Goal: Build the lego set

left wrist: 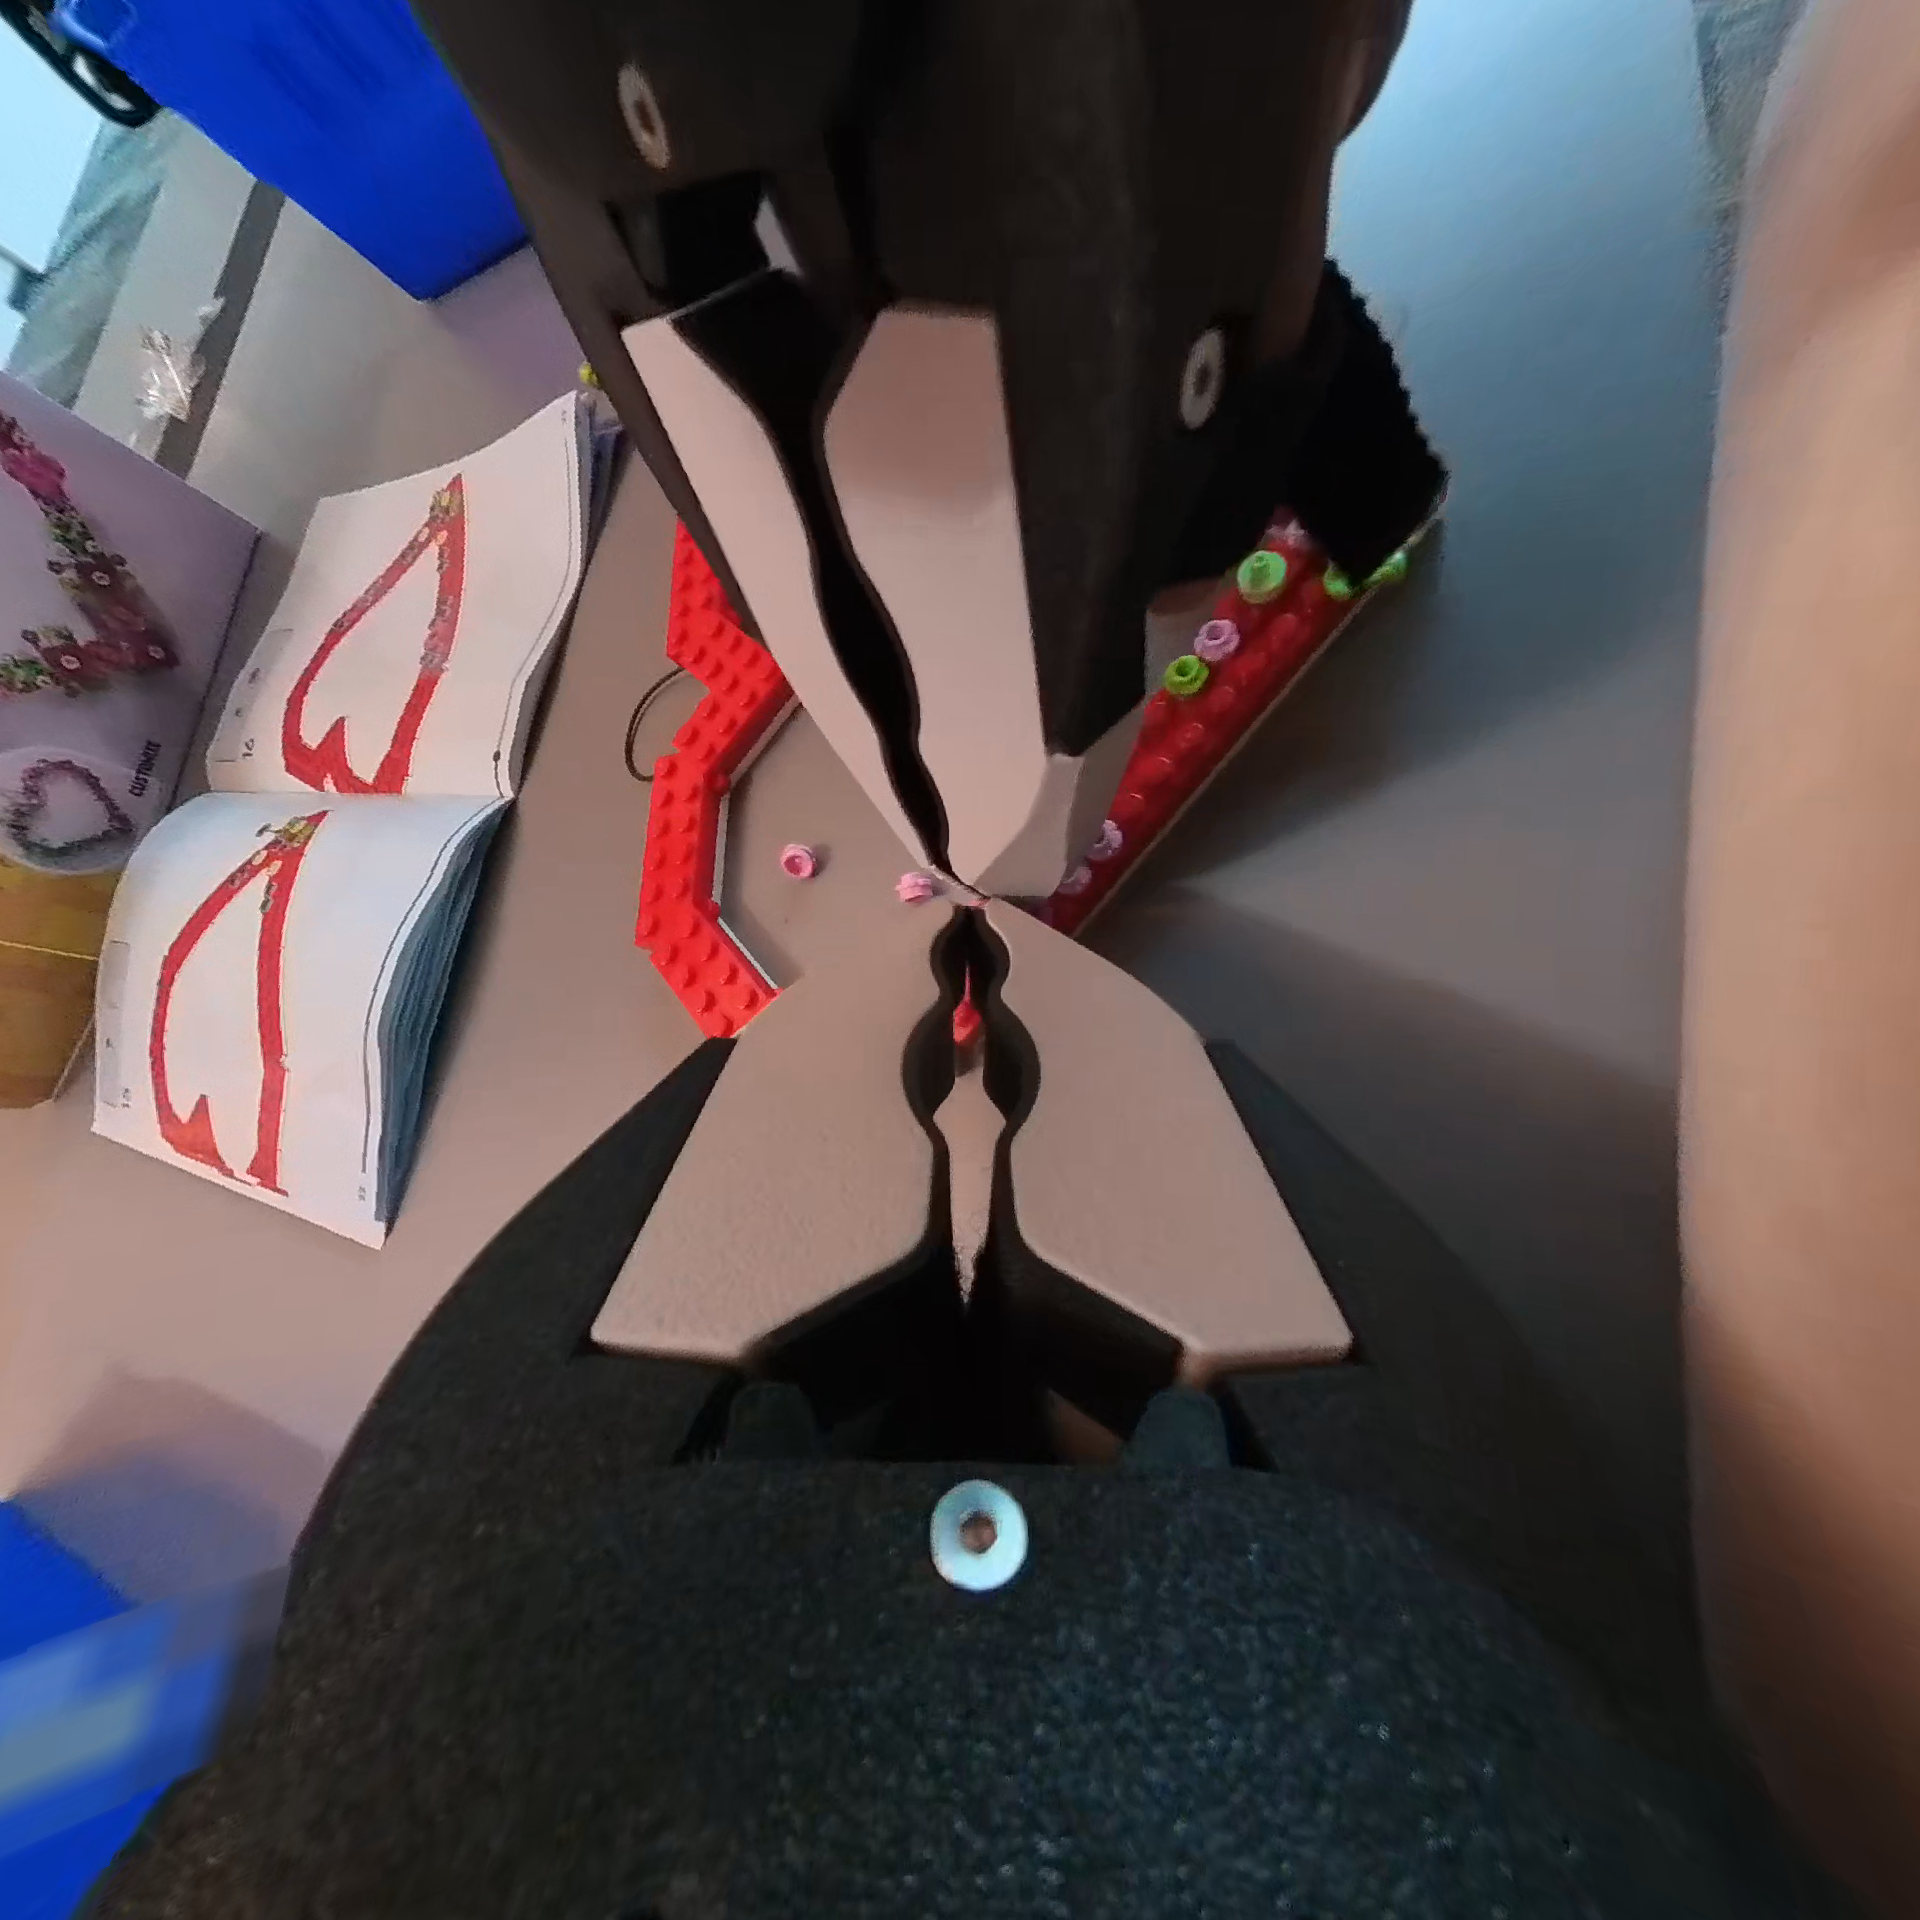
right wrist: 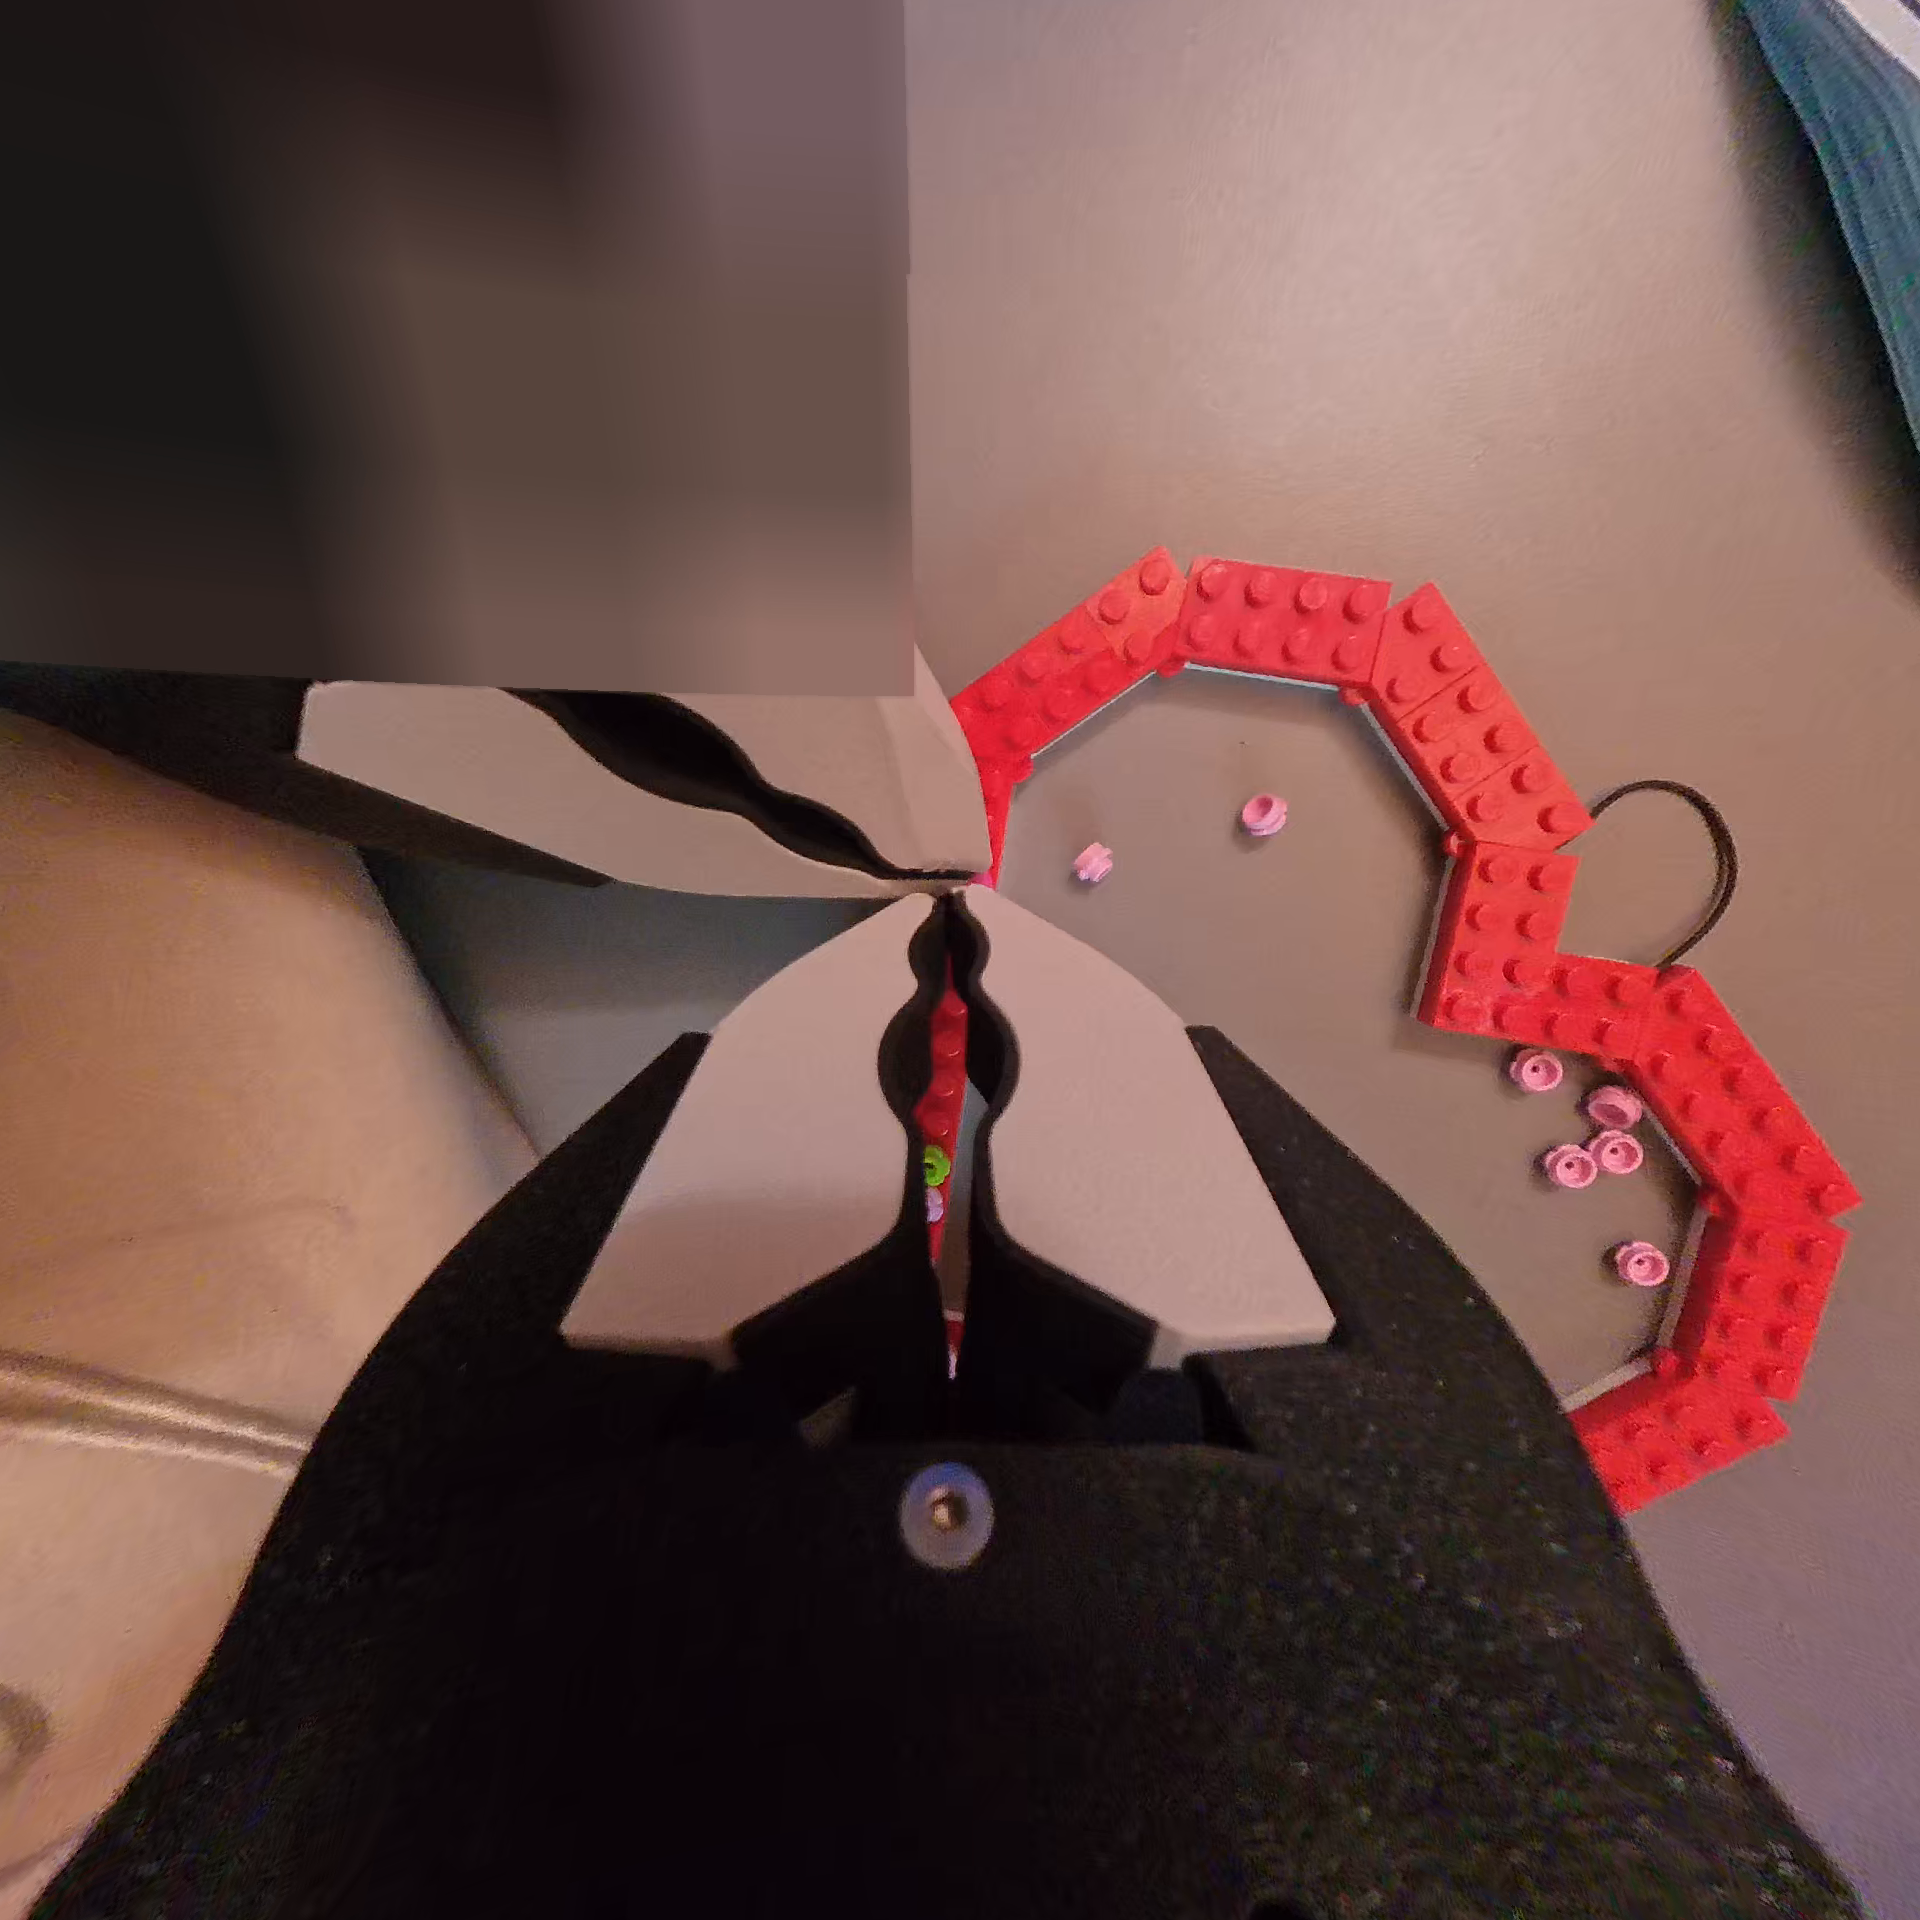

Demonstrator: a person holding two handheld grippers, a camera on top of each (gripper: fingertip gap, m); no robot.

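Two grippers meeting tip to tip above the grey table [right wrist: 1351, 312]: left gripper [left wrist: 968, 914] reaching forward, fingers pressed together at the tips, right gripper [right wrist: 948, 902] likewise closed, both pinching at one tiny pink piece [left wrist: 977, 900] barely showing between them. Lying flat beneath, a studded red plastic heart frame [right wrist: 1507, 769], angular, built of plates. Sitting inside it, small round pink flower studs [right wrist: 1265, 812], loose. Lying open well to the left, an instruction booklet [left wrist: 312, 935], glossy.
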